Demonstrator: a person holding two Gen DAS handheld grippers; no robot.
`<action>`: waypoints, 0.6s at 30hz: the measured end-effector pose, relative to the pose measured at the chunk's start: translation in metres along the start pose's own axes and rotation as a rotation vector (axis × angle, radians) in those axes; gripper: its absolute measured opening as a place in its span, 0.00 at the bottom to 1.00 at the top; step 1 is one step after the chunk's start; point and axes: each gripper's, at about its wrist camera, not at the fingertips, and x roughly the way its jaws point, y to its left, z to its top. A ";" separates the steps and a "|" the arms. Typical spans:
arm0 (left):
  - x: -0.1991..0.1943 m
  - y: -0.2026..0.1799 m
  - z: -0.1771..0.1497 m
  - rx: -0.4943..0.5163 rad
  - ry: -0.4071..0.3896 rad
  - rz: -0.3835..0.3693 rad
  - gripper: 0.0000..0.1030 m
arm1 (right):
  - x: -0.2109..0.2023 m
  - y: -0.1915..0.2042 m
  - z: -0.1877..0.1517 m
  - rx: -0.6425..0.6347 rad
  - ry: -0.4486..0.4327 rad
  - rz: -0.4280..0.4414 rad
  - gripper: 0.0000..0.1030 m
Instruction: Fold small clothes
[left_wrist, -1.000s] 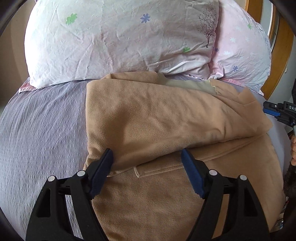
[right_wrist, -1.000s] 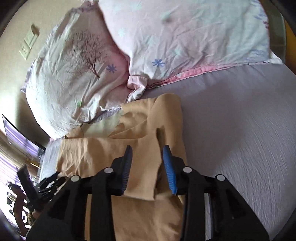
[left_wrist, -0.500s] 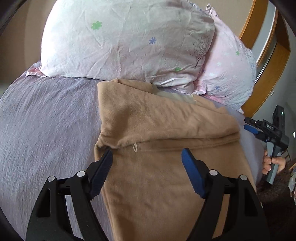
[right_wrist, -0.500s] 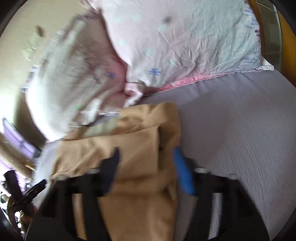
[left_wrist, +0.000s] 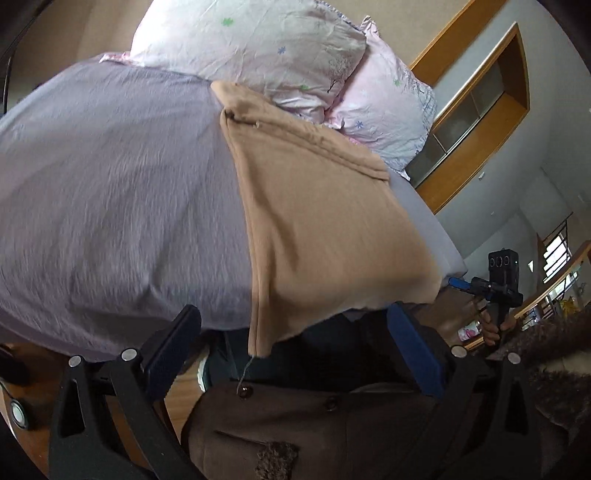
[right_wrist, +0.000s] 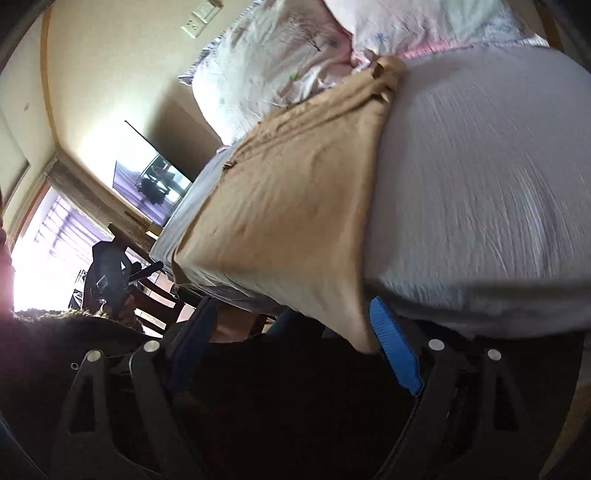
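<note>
Tan garment (left_wrist: 325, 221) lies flat on the lilac bed (left_wrist: 110, 192), top end vs the 2 floral pillows (left_wrist: 258, 48), bottom hem draped over the bed's near edge. Left hand-held gripper (left_wrist: 291, 354) spread wide, nothing betw its fingers, below the hem. Right hand-held gripper (right_wrist: 295, 350) also spread, its blue finger just beside the garment's hanging corner (right_wrist: 360, 332); contact unclear.

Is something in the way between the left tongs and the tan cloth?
No, nothing visible is. The left tongs are open right at the tan cloth's hanging corner, which droops over the bed edge between the fingers.
</note>
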 end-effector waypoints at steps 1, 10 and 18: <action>0.006 0.004 -0.006 -0.022 0.016 -0.013 0.99 | 0.003 -0.009 -0.004 0.036 0.009 -0.004 0.82; 0.061 0.020 -0.007 -0.174 0.068 -0.089 0.69 | 0.063 -0.042 -0.004 0.130 0.053 0.116 0.52; 0.041 0.028 0.001 -0.333 0.026 -0.233 0.04 | 0.036 -0.004 0.005 -0.008 -0.018 0.231 0.06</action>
